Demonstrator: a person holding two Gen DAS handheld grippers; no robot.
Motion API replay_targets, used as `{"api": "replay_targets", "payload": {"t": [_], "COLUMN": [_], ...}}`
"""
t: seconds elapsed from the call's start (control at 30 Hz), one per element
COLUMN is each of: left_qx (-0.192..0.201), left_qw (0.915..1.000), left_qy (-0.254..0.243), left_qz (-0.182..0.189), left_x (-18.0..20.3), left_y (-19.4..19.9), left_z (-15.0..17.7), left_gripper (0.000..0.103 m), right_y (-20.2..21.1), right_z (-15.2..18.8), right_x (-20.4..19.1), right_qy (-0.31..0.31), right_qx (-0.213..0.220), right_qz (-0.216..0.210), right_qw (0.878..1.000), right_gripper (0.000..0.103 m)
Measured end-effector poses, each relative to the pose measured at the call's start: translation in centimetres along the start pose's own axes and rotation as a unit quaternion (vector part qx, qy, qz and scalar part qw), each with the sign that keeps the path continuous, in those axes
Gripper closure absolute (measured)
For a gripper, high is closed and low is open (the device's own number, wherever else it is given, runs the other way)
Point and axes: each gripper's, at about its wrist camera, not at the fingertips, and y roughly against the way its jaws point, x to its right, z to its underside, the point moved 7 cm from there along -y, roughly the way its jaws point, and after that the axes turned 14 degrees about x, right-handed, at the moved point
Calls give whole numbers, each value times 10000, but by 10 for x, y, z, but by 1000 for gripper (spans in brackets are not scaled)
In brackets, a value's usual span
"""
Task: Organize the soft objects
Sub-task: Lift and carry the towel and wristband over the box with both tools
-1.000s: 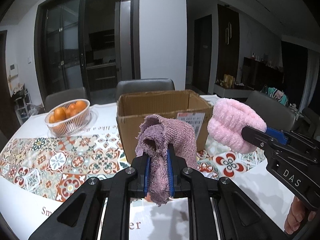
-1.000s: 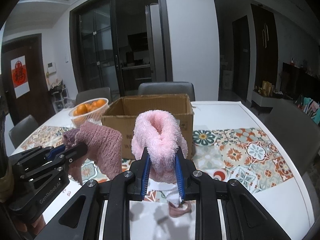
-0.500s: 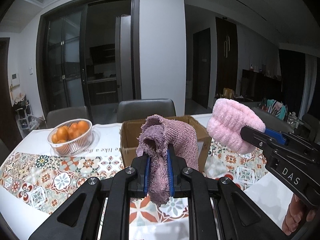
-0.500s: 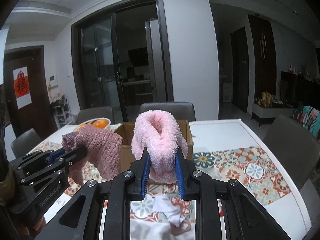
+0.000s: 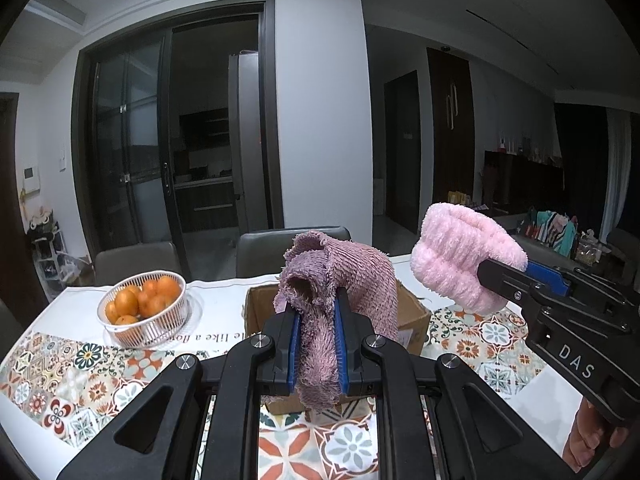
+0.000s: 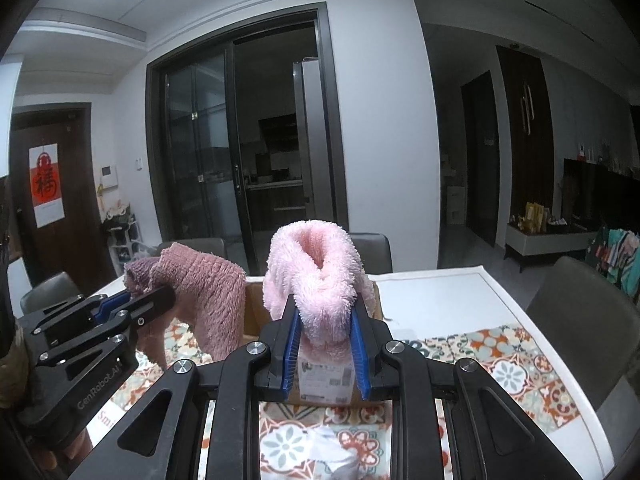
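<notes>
My left gripper [image 5: 316,320] is shut on a mauve ribbed fuzzy cloth [image 5: 352,276], which drapes over and down between its blue pads. My right gripper [image 6: 325,320] is shut on a fluffy pale pink cloth [image 6: 316,276]. Both cloths hang in the air in front of and above an open cardboard box [image 5: 412,320] on the table. The left wrist view shows the right gripper [image 5: 484,276] at the right with the pink cloth [image 5: 464,256]. In the right wrist view the left gripper [image 6: 160,300] holds the mauve cloth [image 6: 208,300] at the left. The box [image 6: 328,380] lies partly hidden behind the cloths.
A white basket of oranges [image 5: 144,312] stands left of the box on a patterned table mat [image 5: 80,384]. A small white object [image 6: 332,452] lies on the table below the right gripper. Grey chairs [image 5: 136,264] ring the table; one chair [image 6: 580,312] is at the right.
Both grippers have risen with their cloths still held. The box and table have sunk lower in both views and the box is now more hidden behind the cloths.
</notes>
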Motion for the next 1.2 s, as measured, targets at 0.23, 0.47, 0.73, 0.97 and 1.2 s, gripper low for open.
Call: {"api": "replay_targets", "payload": {"t": [0.23, 0.47, 0.73, 0.97, 1.2], "left_qx": [68, 117, -35, -220, -466], "left_qw": [9999, 9995, 9996, 9993, 9983], "left_qy": [-146, -277, -230, -241, -254], "left_qz": [-49, -112, -143, -200, -229], "left_x": [-5, -9, -16, -22, -24], "left_y": [-16, -41, -75, -103, -132], "left_z": [-9, -16, -8, 8, 29], "left_gripper": [87, 87, 87, 87, 87], "right_y": [-12, -36, -69, -100, -131], "right_z": [-4, -6, 2, 16, 39], "right_x": [1, 4, 8, 7, 8], "right_qy": [5, 10, -4, 25, 102], "right_qx": [8, -59, -239, -477, -825], "right_qz": [-14, -40, -85, -152, -196], "right_qw": [10000, 10000, 9997, 9987, 9963], "right_gripper": [78, 78, 78, 78, 78]}}
